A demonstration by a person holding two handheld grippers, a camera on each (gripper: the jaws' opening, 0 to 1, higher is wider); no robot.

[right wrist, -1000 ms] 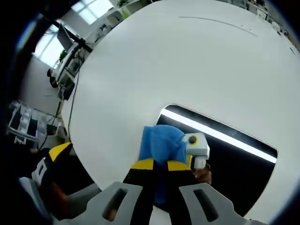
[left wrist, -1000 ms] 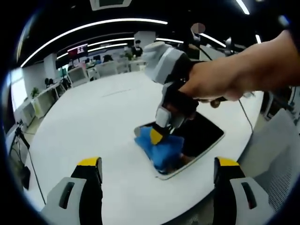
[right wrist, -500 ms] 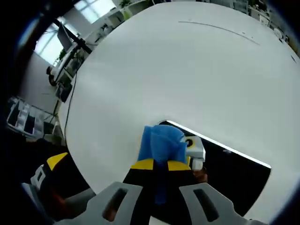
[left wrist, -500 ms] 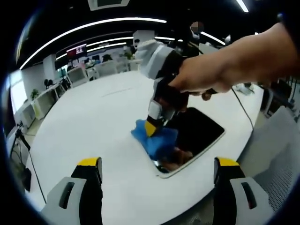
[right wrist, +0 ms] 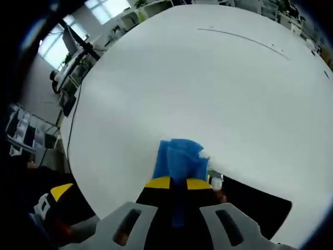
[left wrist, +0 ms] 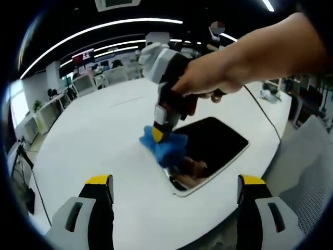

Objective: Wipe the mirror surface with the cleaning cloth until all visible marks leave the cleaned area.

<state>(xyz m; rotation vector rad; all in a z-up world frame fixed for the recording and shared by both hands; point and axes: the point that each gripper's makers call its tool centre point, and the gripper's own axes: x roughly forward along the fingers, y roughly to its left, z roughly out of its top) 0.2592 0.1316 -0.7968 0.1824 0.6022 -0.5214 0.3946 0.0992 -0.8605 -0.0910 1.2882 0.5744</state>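
right tongs (right wrist: pixel 177 183) clamped on blue cloth (right wrist: pixel 179 159) at mirror (left wrist: pixel 208 148) corner, partly hidden; left tongs (left wrist: pixel 174 190) wide

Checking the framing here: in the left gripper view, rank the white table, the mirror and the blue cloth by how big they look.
1. White table, by far the largest.
2. Mirror.
3. Blue cloth, pinched in the right tool at the mirror's far-left corner.

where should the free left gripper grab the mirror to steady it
Take the near corner of the mirror, coming from the table edge below it. It lies flat with a thin rim, and that end is clear of the blue cloth held by the right gripper.
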